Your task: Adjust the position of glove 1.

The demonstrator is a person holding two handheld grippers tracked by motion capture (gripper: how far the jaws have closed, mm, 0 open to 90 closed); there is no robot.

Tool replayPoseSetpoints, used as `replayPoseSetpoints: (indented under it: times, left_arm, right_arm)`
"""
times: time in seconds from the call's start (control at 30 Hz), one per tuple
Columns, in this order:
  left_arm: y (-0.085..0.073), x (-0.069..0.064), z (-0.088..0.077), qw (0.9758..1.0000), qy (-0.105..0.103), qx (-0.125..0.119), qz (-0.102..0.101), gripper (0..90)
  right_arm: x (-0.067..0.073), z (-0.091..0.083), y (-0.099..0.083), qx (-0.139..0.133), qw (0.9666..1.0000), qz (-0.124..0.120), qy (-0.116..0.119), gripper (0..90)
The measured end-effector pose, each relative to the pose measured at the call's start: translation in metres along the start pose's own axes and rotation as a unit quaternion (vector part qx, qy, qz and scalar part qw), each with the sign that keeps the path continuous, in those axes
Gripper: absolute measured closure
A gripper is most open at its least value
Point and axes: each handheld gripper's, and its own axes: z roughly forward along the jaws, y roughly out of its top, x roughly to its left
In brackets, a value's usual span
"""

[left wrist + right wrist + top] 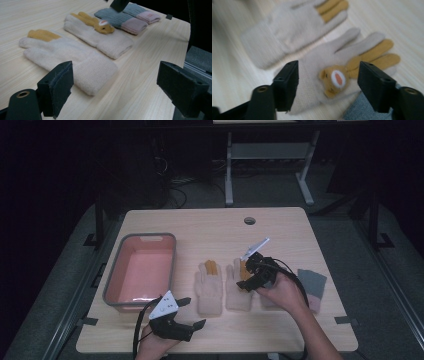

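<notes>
Two cream gloves with orange fingers lie side by side at the middle of the table. The left cream glove (209, 287) (65, 57) (287, 32) is plain. The right cream glove (235, 295) (100, 35) (317, 57) bears a small orange animal face. My right gripper (246, 272) (328, 85) hovers open over this glove, one jaw on each side of the face, and the pads do not press on it. My left gripper (193, 312) (120, 87) rests open near the front edge, pointed at the plain glove's cuff, with nothing between its jaws.
A pink tub with a grey rim (146, 236) stands at the left of the table. A pair of grey and pink gloves (312, 285) (125, 18) (359, 110) lies right of the cream ones. A cable hole (249, 220) is at the table's back.
</notes>
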Motion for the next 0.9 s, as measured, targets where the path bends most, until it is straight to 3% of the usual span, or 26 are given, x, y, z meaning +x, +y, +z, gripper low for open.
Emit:
replayPoseSetpoints:
  times: [0.07, 0.13, 0.2, 0.37, 0.57, 0.9]
  left_arm:
    - [0.000, 0.000, 0.000, 1.0000, 0.000, 0.000, 0.000, 14.1]
    - [0.001, 0.001, -0.001, 1.0000, 0.000, 0.003, 0.005, 14.1]
    - [0.000, 0.001, -0.002, 1.0000, 0.001, 0.004, 0.005, 14.1]
    - [-0.001, 0.002, 0.001, 0.9999, 0.005, 0.010, -0.005, 14.1]
    - [0.000, 0.001, 0.001, 0.9999, 0.004, 0.013, 0.000, 14.1]
    - [-0.001, 0.000, 0.002, 0.9999, 0.009, 0.012, -0.009, 14.1]
  right_arm:
    - [-0.001, 0.004, 0.000, 0.005, 1.0000, -0.008, -0.002, 36.6]
    - [-0.003, 0.018, 0.002, 0.035, 0.9993, -0.008, -0.005, 38.1]
    - [-0.004, 0.021, 0.002, 0.039, 0.9992, -0.009, -0.005, 38.4]
    - [-0.012, 0.041, 0.003, 0.073, 0.9973, 0.001, -0.004, 41.1]
    - [-0.016, 0.052, -0.002, 0.098, 0.9952, 0.009, -0.006, 43.5]
    - [-0.018, 0.057, -0.003, 0.100, 0.9949, 0.014, -0.002, 50.0]
